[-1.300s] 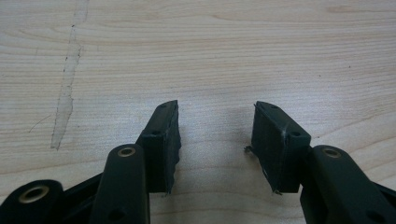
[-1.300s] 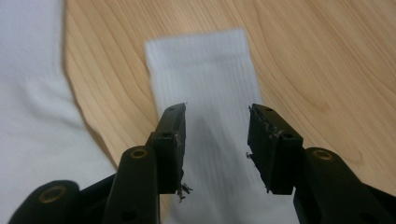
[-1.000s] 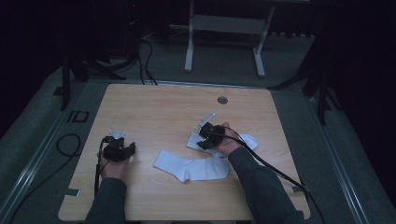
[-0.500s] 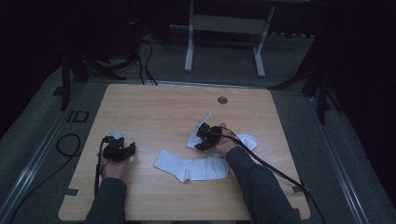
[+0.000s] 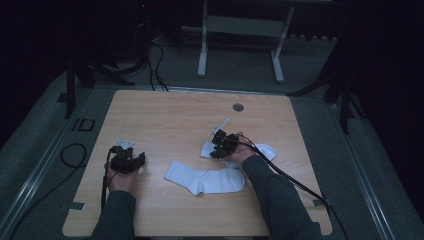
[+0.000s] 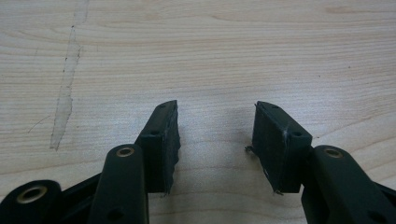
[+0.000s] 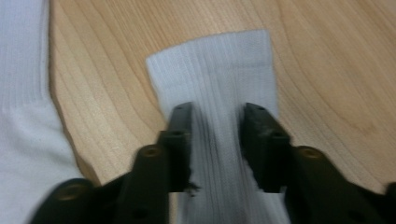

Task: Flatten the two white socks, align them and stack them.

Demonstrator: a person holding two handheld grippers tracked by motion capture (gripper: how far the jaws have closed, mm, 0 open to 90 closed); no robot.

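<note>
Two white socks lie on the wooden table point(image 5: 165, 120). One sock point(image 5: 207, 179) is spread flat near the front middle. The other sock point(image 5: 265, 150) lies under my right hand, and its ribbed cuff point(image 7: 215, 70) points away in the right gripper view. My right gripper point(image 7: 217, 112) stands open low over that cuff, one jaw on each side of a strip of fabric. In the high view the right gripper point(image 5: 214, 150) sits at the sock's left end. My left gripper point(image 6: 215, 109) is open above bare wood, well left of the socks point(image 5: 126, 155).
A small round grommet point(image 5: 238, 107) sits near the table's far edge. Cables trail from both grippers over the front edge. A pale scratch point(image 6: 65, 88) marks the wood ahead of the left gripper. The front sock point(image 7: 23, 70) fills the left side of the right gripper view.
My right gripper has shifted slightly left along the sock under it. The left gripper and the front sock have stayed put.
</note>
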